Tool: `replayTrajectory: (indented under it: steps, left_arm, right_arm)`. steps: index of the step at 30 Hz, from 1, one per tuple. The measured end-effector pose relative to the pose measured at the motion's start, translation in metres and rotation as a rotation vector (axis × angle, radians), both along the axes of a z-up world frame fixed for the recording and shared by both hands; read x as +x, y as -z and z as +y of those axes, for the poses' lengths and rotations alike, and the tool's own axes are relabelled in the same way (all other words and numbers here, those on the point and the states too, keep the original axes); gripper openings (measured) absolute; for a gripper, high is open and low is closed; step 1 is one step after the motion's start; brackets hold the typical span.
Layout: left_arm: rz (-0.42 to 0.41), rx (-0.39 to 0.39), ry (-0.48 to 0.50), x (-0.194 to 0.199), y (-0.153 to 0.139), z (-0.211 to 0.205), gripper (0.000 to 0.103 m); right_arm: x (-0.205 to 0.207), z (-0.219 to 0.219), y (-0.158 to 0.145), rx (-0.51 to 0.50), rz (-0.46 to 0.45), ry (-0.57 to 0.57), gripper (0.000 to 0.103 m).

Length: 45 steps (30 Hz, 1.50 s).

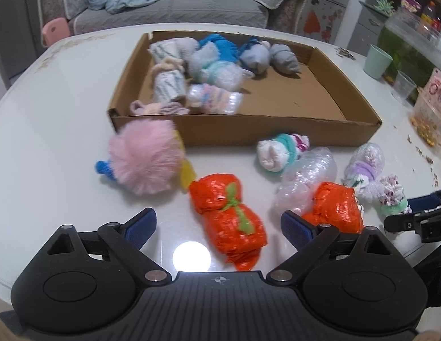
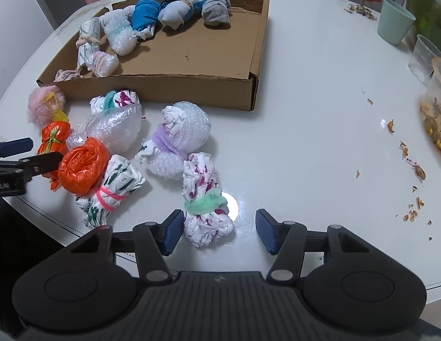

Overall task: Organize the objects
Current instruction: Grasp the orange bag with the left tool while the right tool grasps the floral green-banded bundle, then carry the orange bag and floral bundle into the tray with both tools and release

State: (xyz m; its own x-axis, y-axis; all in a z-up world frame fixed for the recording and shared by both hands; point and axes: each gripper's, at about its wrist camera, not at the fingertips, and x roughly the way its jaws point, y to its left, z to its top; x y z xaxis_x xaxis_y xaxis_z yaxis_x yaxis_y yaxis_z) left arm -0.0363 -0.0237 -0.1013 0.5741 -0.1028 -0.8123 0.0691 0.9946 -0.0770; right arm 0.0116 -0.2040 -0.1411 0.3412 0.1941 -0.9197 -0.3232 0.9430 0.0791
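Now, in the left wrist view, the left gripper is hovering over the white tabletop with its jaws spread wide and nothing pressing on them. An orange bundle with a green tie is lying between the jaws, not touching either one. A second orange bundle is sitting just beside the right-hand jaw. A fluffy pink ball is resting near the front wall of the cardboard box, and the box is holding many rolled-up bundles at its left and far side. In the right wrist view, the right gripper is pointing down at the tabletop. A white bundle with purple spots and a green tie is lying between its jaws. The left-hand jaw is right against it, the other jaw is standing apart, so the jaws are not squeezing it. The cardboard box is sitting farther back, with more bundles in front of it.
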Motion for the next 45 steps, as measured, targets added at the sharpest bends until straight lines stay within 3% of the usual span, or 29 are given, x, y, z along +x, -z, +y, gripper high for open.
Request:
replayTrajectory:
  steps: [5,7,11,31,45]
  left_arm:
    - [0.004,-0.009,0.015,0.005,0.006,-0.004,0.072]
    - [-0.002,-0.015,0.021,0.005,0.005,-0.004,0.055]
    - [-0.002,-0.023,0.03,0.003,0.004,-0.002,0.038]
    - [-0.108,-0.026,0.031,-0.023,-0.052,0.016,0.037]
    - [-0.204,-0.015,0.114,0.004,-0.098,-0.002,0.037]
  right_arm:
    - [0.001,0.002,-0.001,-0.008,-0.012,-0.016,0.04]
    - [0.001,0.003,-0.002,-0.02,-0.018,-0.028,0.032]
    - [-0.001,0.007,-0.004,-0.014,-0.022,-0.056,0.03]
    - [0.006,-0.007,-0.05,0.091,-0.141,0.007,0.03]
    - [0.029,-0.001,-0.089,0.193,-0.23,-0.002,0.03]
